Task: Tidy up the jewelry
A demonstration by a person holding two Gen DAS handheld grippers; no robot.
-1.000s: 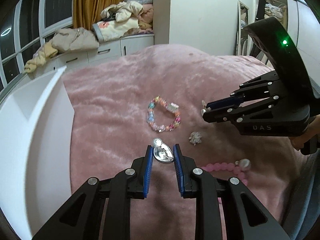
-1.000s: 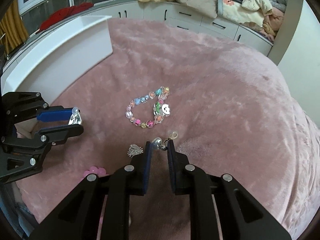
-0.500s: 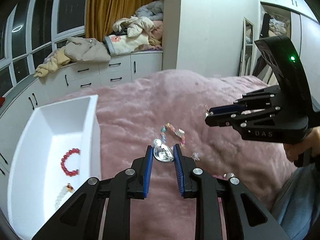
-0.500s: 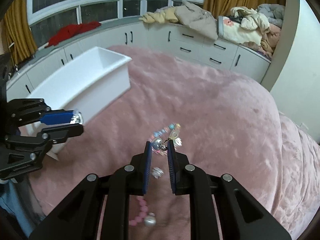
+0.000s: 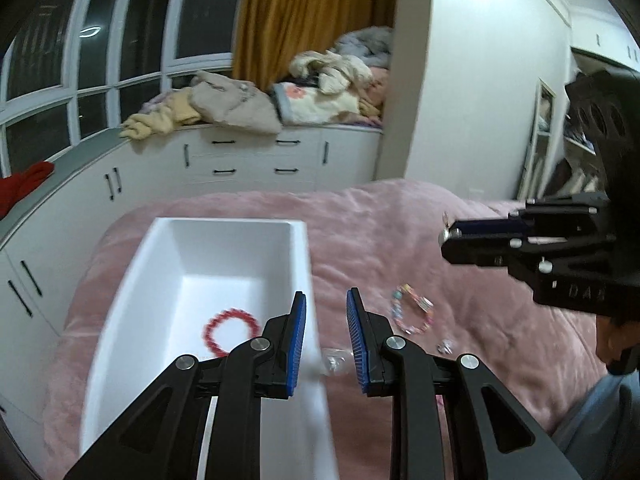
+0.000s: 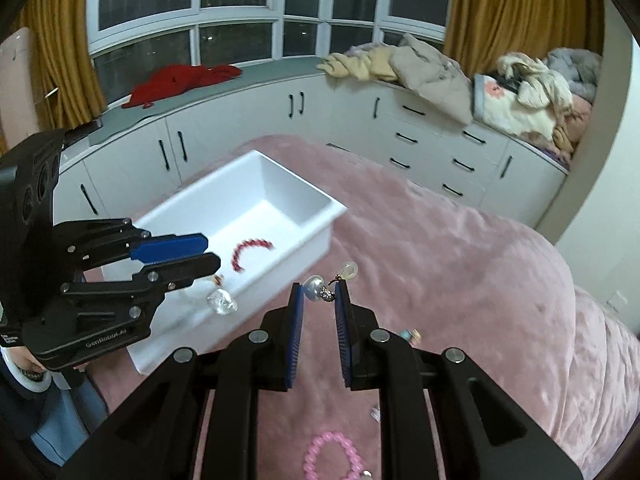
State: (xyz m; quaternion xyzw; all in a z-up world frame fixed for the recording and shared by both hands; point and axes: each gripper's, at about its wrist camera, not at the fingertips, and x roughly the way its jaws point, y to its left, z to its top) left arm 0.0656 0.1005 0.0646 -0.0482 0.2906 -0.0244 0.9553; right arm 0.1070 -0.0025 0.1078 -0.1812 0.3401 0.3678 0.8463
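The right tool (image 6: 319, 294) is clamped on a pearl earring (image 6: 313, 288) at its tips. The left tool (image 6: 213, 252) stands narrowly apart. A clear crystal piece (image 6: 222, 302) shows just under it, above the near rim of the white box (image 6: 316, 236); I cannot tell whether it is gripped. A red bracelet (image 6: 242, 249) lies inside the box, and a multicoloured bracelet (image 5: 423, 305) lies beside it on the pink bed (image 6: 460, 280).
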